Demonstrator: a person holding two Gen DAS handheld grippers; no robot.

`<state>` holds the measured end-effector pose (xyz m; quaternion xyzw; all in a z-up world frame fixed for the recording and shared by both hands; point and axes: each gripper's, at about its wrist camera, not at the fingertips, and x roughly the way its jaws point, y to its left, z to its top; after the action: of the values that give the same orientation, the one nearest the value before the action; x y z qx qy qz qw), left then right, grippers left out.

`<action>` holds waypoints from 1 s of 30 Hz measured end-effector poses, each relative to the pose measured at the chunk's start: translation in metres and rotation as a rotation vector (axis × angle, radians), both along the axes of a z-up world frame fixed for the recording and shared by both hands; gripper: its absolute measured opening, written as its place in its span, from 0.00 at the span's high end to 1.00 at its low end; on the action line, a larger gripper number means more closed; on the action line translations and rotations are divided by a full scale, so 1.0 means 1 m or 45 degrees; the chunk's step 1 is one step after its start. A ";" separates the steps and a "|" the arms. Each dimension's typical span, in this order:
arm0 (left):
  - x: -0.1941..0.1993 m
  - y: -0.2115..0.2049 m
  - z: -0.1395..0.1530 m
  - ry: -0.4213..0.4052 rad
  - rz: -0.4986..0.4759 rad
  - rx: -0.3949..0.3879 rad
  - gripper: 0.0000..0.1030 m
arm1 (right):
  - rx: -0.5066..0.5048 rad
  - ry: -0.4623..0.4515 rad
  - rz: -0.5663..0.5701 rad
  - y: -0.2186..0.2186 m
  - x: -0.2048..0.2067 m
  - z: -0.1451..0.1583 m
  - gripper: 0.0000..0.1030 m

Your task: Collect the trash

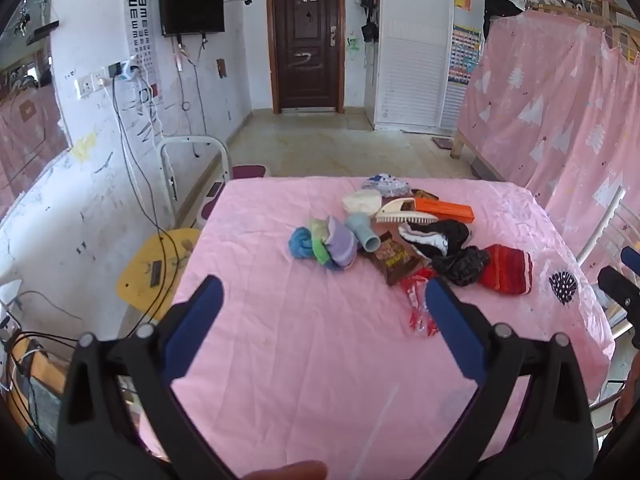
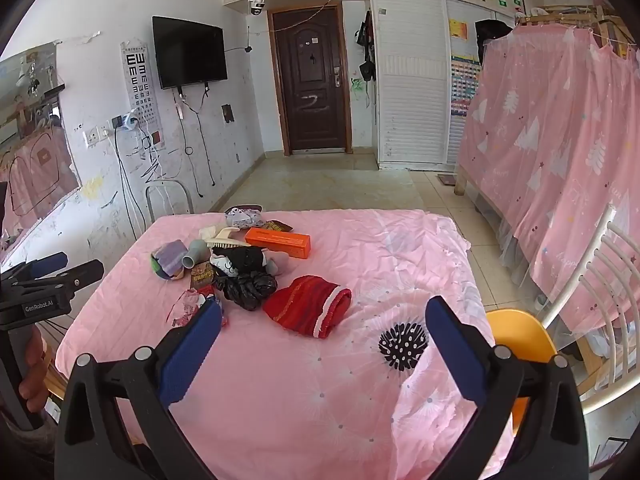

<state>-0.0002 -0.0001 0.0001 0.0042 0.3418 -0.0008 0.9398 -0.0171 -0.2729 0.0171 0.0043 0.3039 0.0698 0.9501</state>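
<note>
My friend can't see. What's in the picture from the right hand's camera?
The open right gripper hovers over a table with a pink cloth, holding nothing. A pile lies ahead: a red knit hat, a black plastic bag, an orange box and a white brush. The left gripper shows at the left edge.

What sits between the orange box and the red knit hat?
The black-and-white garment and crumpled black plastic bag lie between orange box and red knit hat, in both views.

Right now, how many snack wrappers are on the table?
3 visible: a brown wrapper mid-pile, a red-and-clear wrapper nearest the left gripper, and a dark wrapper behind the orange box. Others may be buried.
</note>
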 end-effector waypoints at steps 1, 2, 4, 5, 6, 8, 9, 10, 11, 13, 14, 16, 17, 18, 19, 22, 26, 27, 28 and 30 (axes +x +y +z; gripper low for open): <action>0.000 0.000 0.000 0.001 0.000 0.001 0.06 | 0.003 0.001 0.000 0.000 0.000 0.000 0.11; 0.000 0.000 0.000 0.002 0.000 0.001 0.06 | 0.002 0.000 0.000 0.000 0.000 0.000 0.11; 0.000 0.000 0.000 0.002 0.000 0.002 0.06 | 0.003 -0.002 -0.001 0.001 0.000 0.001 0.11; 0.000 0.000 0.001 0.001 0.000 0.002 0.06 | 0.008 0.003 0.001 0.000 0.000 0.000 0.11; -0.001 0.000 0.001 0.000 0.000 0.002 0.06 | 0.008 0.003 0.000 0.000 0.000 0.000 0.11; -0.001 0.000 0.002 -0.002 -0.002 0.002 0.06 | 0.007 0.001 0.000 0.000 0.000 0.000 0.11; -0.002 0.000 0.002 -0.002 -0.002 0.002 0.06 | 0.007 0.000 0.001 0.000 0.000 0.000 0.11; -0.002 0.000 0.002 -0.002 -0.002 0.002 0.06 | 0.007 0.000 0.002 0.001 0.000 0.001 0.11; 0.000 0.000 0.000 0.004 0.000 0.000 0.06 | 0.006 -0.001 0.003 0.001 0.000 0.001 0.11; 0.000 0.000 0.000 0.004 -0.001 0.001 0.06 | 0.005 0.002 0.002 0.001 0.001 0.001 0.11; 0.000 0.000 0.000 0.003 -0.002 0.002 0.06 | 0.006 0.002 0.002 0.001 0.001 0.001 0.11; 0.000 0.000 0.000 0.003 -0.001 0.002 0.06 | 0.003 0.001 0.001 0.002 0.000 0.001 0.11; 0.000 0.000 0.000 0.004 0.000 0.001 0.06 | 0.004 0.001 0.002 0.002 0.000 0.001 0.11; 0.000 0.000 0.000 0.004 0.000 0.001 0.06 | 0.004 0.001 0.002 0.002 0.000 0.001 0.11; 0.000 0.000 0.000 0.004 -0.001 0.001 0.06 | 0.004 0.001 0.003 0.001 0.000 0.001 0.11; 0.000 0.000 0.000 0.003 -0.002 0.001 0.06 | 0.003 -0.002 0.003 0.004 0.000 0.002 0.11; 0.000 0.000 0.000 0.001 -0.001 0.003 0.06 | 0.002 -0.003 0.004 0.005 0.001 0.002 0.11; 0.000 0.000 0.000 0.001 -0.001 0.003 0.06 | 0.004 -0.002 0.006 0.004 0.001 0.002 0.11; 0.000 0.000 0.000 0.001 -0.002 0.003 0.06 | 0.003 -0.001 0.005 0.004 0.000 0.002 0.11; 0.000 0.000 0.000 0.001 -0.001 0.004 0.06 | 0.004 -0.001 0.005 0.005 0.000 0.002 0.11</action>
<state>0.0000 -0.0002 0.0001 0.0058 0.3421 -0.0007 0.9397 -0.0174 -0.2681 0.0191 0.0051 0.3033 0.0722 0.9501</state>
